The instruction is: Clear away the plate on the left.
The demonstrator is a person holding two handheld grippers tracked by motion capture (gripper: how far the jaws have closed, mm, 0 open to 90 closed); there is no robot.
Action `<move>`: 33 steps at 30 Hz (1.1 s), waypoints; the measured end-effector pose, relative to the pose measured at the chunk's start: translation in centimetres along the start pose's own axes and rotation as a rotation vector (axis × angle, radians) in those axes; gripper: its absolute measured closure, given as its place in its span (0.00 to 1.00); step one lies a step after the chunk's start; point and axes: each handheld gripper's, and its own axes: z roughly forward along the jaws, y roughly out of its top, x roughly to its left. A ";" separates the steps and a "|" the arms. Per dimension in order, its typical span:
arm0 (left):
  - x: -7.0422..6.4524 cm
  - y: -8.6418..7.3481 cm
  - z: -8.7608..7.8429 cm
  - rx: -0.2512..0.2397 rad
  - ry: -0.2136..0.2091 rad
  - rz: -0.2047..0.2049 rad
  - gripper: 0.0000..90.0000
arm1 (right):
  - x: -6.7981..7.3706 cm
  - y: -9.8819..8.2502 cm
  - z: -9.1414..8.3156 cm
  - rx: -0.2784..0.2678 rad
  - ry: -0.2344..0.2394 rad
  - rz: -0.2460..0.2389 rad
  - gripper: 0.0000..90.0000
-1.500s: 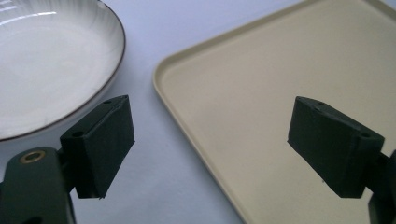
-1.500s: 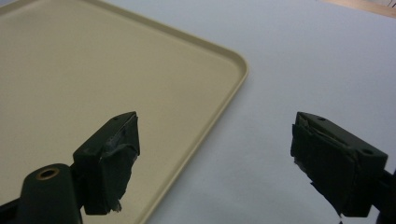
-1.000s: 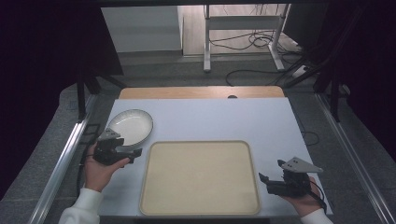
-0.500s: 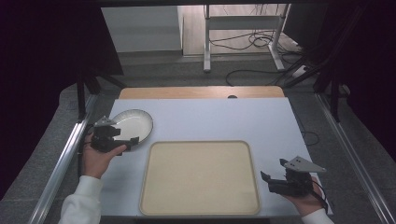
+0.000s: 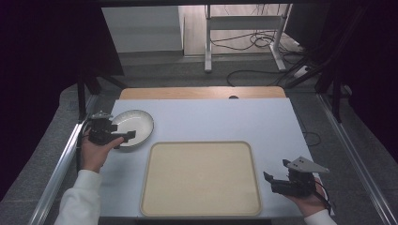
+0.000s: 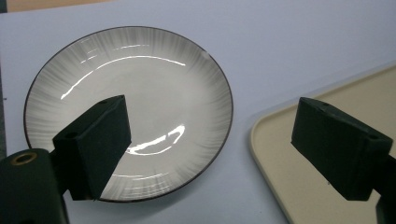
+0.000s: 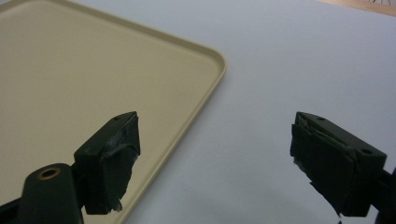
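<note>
At the left of the high view, the person's left hand (image 5: 94, 152) holds the left tool (image 5: 123, 136) at the near-left rim of a shallow plate (image 5: 136, 123). The plate is white with a thin dark edge and fine grey streaks running in from its rim, and it sits on the pale desk (image 5: 225, 119) toward the far left corner. In the left gripper view the left tool (image 6: 212, 151) stands wide, with nothing between its jaws: one jaw hangs over the plate's (image 6: 154, 79) glossy inside, the other over the corner of the tray (image 6: 299, 182). Whether the jaw touches the plate cannot be told.

Just right of the plate, apart from it by a strip of bare desk, lies the cream rectangular tray (image 5: 202, 178) with rounded corners and a low raised lip, along the near middle of the desk.

Further right, the right hand (image 5: 307, 201) holds the right tool (image 5: 271, 180) just beside the tray's right edge, its jaws pointing toward the tray. In the right gripper view that tool (image 7: 212, 161) is also spread wide and empty, one jaw over the tray's (image 7: 93, 70) edge, the other over bare desk (image 7: 303, 56).
</note>
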 end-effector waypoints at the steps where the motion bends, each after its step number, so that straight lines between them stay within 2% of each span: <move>1: 0.2 0.1 0.1 0.005 0.001 0.000 0.13 | 0.1 0.0 0.0 -0.001 0.002 -0.005 0.18; 7: 1.8 0.6 0.4 0.025 0.038 -0.015 0.15 | 0.3 0.0 0.1 0.004 0.002 -0.012 0.18; 8: 2.6 0.6 0.7 0.031 0.033 -0.038 0.15 | 0.2 0.0 0.2 0.005 0.005 -0.012 0.18; 11: 3.3 0.6 0.9 0.042 0.042 -0.055 0.16 | 0.2 0.0 0.2 0.010 0.004 -0.005 0.18; 12: 4.0 0.6 1.1 0.050 0.051 -0.066 0.16 | 0.2 0.0 0.2 0.010 0.005 -0.005 0.18; 18: 5.6 1.0 1.6 0.085 0.082 -0.081 0.18 | 0.4 0.1 0.2 0.001 0.010 -0.015 0.19; 21: 6.0 1.0 1.7 0.086 0.086 -0.092 0.19 | 0.4 0.1 0.2 0.002 0.006 -0.012 0.19; 24: 6.5 0.9 2.0 0.083 0.070 -0.116 0.20 | 0.3 0.0 0.2 0.005 0.007 -0.011 0.19; 27: 7.1 0.9 2.2 0.100 0.078 -0.124 0.22 | 0.3 0.0 0.2 0.005 0.008 -0.011 0.19; 28: 7.6 0.7 2.5 0.099 0.085 -0.144 0.22 | 0.3 0.0 0.2 0.005 0.007 -0.012 0.19; 30: 7.9 0.6 2.6 0.105 0.087 -0.148 0.22 | 0.3 0.0 0.2 0.006 0.007 -0.011 0.19; 33: 8.8 0.2 2.9 0.097 0.081 -0.182 0.25 | 0.3 0.0 0.3 0.007 0.006 -0.011 0.19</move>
